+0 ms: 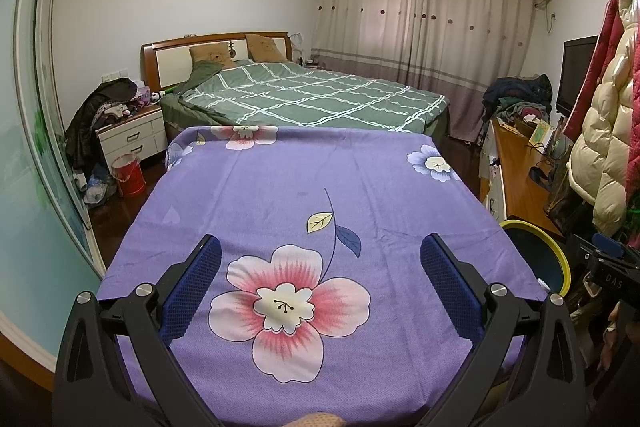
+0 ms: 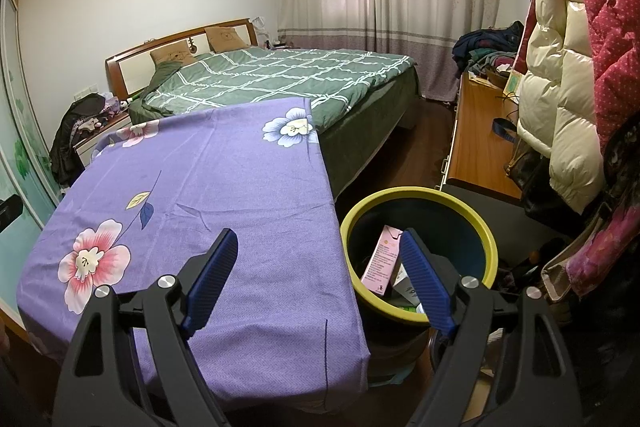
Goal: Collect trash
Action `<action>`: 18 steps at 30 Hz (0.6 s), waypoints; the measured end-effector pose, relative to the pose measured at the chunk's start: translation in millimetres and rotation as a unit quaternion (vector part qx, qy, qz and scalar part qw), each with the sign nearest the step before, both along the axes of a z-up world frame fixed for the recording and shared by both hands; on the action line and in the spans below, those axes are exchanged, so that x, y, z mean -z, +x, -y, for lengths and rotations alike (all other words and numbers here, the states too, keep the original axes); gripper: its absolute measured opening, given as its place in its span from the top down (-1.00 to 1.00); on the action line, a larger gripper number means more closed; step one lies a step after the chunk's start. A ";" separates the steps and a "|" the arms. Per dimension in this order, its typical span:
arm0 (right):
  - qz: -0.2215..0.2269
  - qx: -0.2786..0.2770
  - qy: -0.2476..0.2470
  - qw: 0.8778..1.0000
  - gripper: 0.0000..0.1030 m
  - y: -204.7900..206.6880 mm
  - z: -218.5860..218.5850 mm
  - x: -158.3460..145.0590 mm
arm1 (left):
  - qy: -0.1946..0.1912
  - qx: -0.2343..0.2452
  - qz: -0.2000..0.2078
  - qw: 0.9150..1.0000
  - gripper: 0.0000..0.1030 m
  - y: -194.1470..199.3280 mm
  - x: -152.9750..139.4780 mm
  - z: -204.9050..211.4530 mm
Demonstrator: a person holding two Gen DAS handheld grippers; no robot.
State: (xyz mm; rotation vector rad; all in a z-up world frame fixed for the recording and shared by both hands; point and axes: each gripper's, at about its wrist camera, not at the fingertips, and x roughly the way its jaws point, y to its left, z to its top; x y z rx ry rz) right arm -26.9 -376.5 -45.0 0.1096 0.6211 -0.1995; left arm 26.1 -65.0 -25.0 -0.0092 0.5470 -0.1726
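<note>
The trash bin [image 2: 420, 251], dark with a yellow-green rim, stands on the floor just beside the right edge of the purple flowered surface [image 2: 224, 179]. Inside it a pink carton [image 2: 380, 259] leans upright with smaller packaging beside it. The right gripper [image 2: 316, 279] hangs over that edge, jaws wide and empty, one finger above the cloth and the other above the bin's mouth. A wooden cabinet [image 2: 476, 143] stands close behind the bin, with hanging coats [image 2: 560, 75] crowding in from the right, leaving a narrow floor strip toward the bed [image 2: 280, 75].

The left gripper [image 1: 320, 267] hovers over the middle of the bare cloth, jaws wide and empty. Its view catches only a sliver of the bin's rim [image 1: 560, 255], not the contents, but shows a red bucket [image 1: 128, 175] on the floor by the nightstand [image 1: 136, 135], which the right view does not.
</note>
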 end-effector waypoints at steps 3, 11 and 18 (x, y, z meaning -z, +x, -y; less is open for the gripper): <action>0.000 0.000 0.000 1.000 -0.52 0.0 0.0 -0.1 | 0.001 0.000 0.000 1.000 -0.91 0.2 0.3 0.1; 0.000 0.000 0.000 1.000 -0.52 0.1 0.3 -0.3 | 0.001 0.000 0.000 1.000 -0.91 0.4 -0.5 -0.1; 0.000 0.000 0.001 1.000 -0.52 0.2 0.7 -0.6 | 0.000 0.000 -0.001 1.000 -0.91 0.5 -0.9 0.0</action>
